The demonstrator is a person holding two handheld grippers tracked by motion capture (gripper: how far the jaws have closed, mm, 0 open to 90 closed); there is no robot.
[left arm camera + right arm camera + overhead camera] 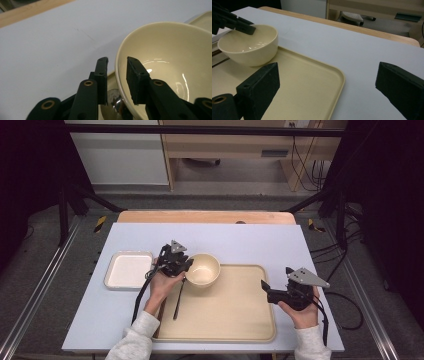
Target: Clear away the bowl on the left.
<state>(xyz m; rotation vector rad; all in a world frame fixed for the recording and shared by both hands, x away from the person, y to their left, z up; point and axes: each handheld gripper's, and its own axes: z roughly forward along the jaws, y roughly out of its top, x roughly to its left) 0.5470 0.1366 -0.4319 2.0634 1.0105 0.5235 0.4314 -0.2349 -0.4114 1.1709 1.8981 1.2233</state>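
1. At the far left corner of the beige tray, a cream bowl sits upright, and the left gripper has its jaws straddling the bowl's left rim.
2. In the left gripper view, one black jaw stands outside the bowl wall and the other inside it, with a gap visible on both sides of the rim; the pads are parted around the rim, not pinching it.
3. The step in hand looks like letting go of the bowl after setting it on the tray. To do it well, spread the jaws a little further so neither pad drags the rim, then lift straight up before pulling away to the left.
4. A dark-handled spoon lies on the tray just near of the bowl, its shiny head under the left gripper; a sideways retreat low over the tray could knock it.
5. The right gripper hovers over the right edge of the tray, well apart from the bowl, its jaws spread wide and holding nothing.
6. A white square dish rests on the pale table to the left of the tray, untouched.
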